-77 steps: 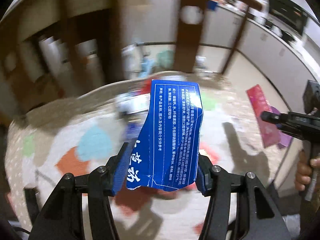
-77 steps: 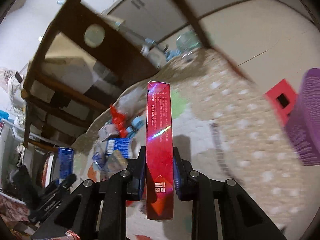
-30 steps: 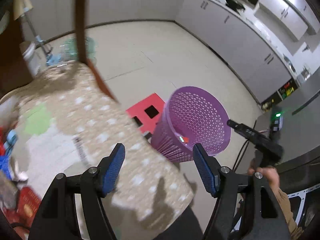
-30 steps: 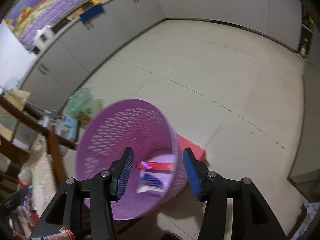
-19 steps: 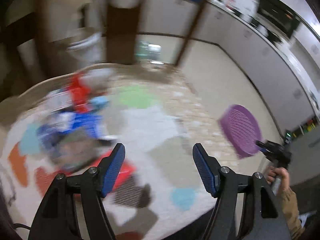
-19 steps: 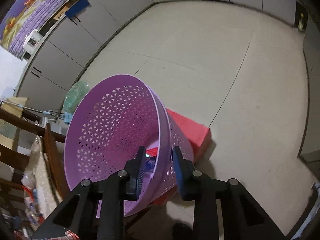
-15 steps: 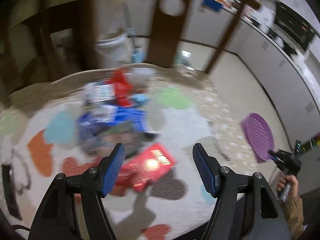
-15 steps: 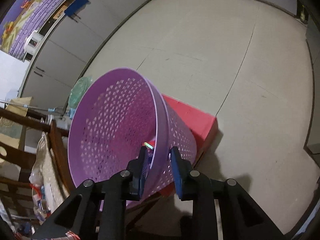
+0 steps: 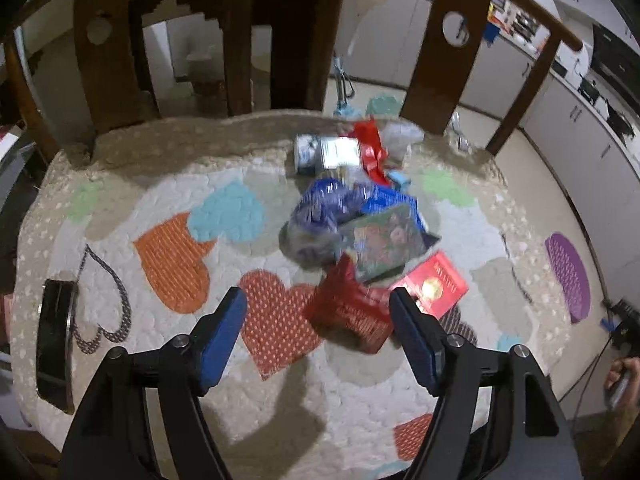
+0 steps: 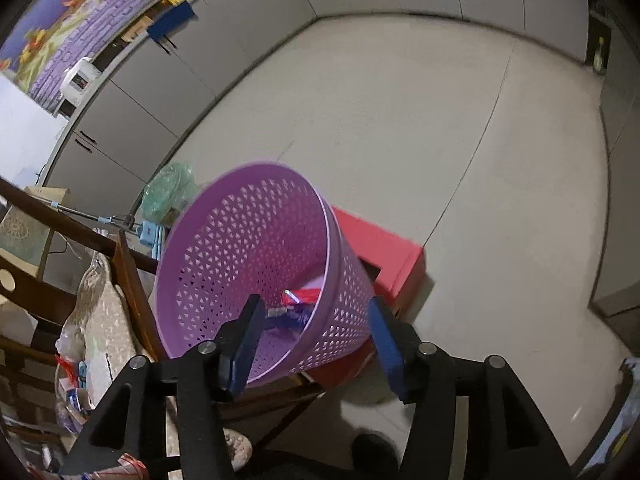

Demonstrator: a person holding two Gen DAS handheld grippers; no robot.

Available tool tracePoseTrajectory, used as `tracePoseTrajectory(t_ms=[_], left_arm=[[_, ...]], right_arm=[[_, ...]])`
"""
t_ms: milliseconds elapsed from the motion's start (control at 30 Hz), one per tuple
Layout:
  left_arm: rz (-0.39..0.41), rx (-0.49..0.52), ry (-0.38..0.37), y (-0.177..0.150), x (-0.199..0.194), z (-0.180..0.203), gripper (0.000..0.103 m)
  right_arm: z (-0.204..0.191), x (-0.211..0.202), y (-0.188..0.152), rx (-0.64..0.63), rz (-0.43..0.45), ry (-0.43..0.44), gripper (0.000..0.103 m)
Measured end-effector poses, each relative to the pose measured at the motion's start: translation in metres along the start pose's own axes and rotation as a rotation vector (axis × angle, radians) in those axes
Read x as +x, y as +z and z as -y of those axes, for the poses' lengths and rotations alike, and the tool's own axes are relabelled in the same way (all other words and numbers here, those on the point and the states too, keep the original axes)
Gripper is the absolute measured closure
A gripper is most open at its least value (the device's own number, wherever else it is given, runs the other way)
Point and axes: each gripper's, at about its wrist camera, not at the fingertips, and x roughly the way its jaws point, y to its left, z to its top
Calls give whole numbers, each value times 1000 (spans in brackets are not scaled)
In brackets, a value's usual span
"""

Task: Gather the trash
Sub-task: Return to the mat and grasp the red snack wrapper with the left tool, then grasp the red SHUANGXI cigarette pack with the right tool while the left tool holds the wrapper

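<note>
In the left wrist view, a trash pile lies on the heart-patterned tablecloth [image 9: 168,264]: a red box [image 9: 348,312], a flat red pack [image 9: 436,286], a picture packet [image 9: 384,244], a blue bag [image 9: 324,208] and a can [image 9: 308,152]. My left gripper [image 9: 318,300] hovers over the red box, jaws opening, nothing between them. In the right wrist view, my right gripper [image 10: 314,306] hangs above the purple basket [image 10: 248,240], jaws opening and empty. A red box [image 10: 302,296] and a blue pack [image 10: 286,314] lie inside the basket.
A black phone [image 9: 56,340] lies at the table's left edge. Wooden chair backs [image 9: 444,52] stand behind the table. The basket [image 9: 568,276] shows past the table's right edge, with a person's hand [image 9: 624,376] below it. A red stool [image 10: 394,258] sits beside the basket on the floor.
My left gripper swung from the basket back over the table's trash pile. My right gripper dropped the red box into the basket, shut briefly, then opened again.
</note>
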Motion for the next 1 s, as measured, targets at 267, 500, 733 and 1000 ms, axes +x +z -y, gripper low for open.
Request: tracePoseTrajectory(t_ms=[267, 500, 733, 1000], left_arm=[[-60, 13, -95, -20, 43, 2, 21], [-133, -181, -220, -17, 78, -1, 19], [-160, -179, -168, -21, 85, 10, 49], [-164, -196, -208, -36, 48, -32, 63]], right_arm=[[-75, -50, -33, -184, 69, 95, 33], [-172, -33, -95, -403, -56, 246, 33], [-246, -4, -163, -557, -205, 334, 33], [-303, 23, -224, -617, -411, 425, 30]])
